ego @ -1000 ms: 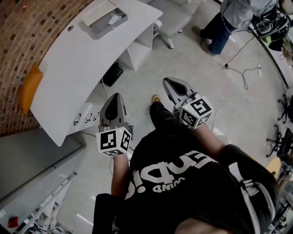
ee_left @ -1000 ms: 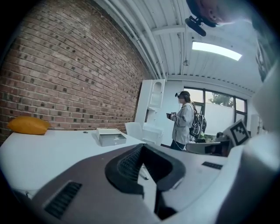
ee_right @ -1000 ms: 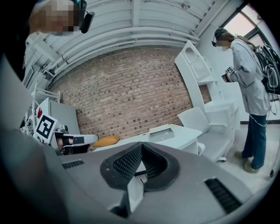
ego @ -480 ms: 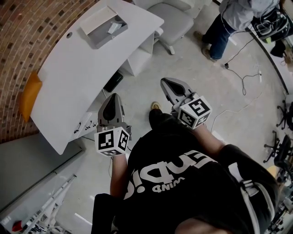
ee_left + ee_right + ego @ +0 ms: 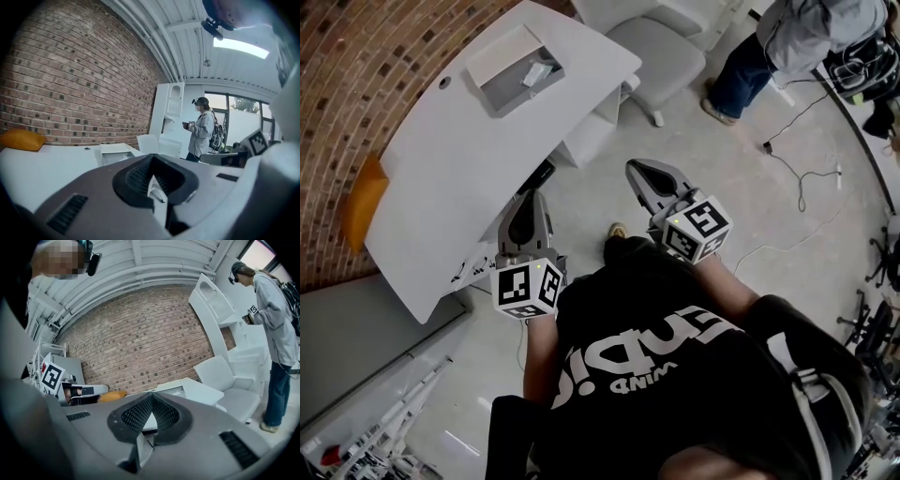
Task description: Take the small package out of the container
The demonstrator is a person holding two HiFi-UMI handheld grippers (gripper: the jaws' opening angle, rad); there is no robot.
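Note:
The container [image 5: 514, 70], a shallow grey-and-white box, sits at the far end of the curved white table [image 5: 459, 178]. The small pale package [image 5: 536, 75] lies inside it at its right side. My left gripper [image 5: 529, 199] is shut and holds nothing, its tip over the table's near edge, well short of the container. My right gripper [image 5: 634, 170] is also shut and empty, out over the floor to the table's right. In the left gripper view the container [image 5: 115, 153] shows ahead beyond the shut jaws of the left gripper [image 5: 152, 160]. In the right gripper view the right gripper [image 5: 151, 398] points at the table [image 5: 199, 391].
An orange cushion [image 5: 362, 199] lies on the table's left end by the brick wall [image 5: 356, 56]. A white chair [image 5: 652, 47] stands past the table. A person [image 5: 787, 42] stands on the floor at upper right, with cables [image 5: 802, 155] nearby. A white shelf unit [image 5: 591, 122] is under the table.
The table and container have shifted down and right in the head view, closer to me. Both grippers have moved slightly forward toward the table and stay shut.

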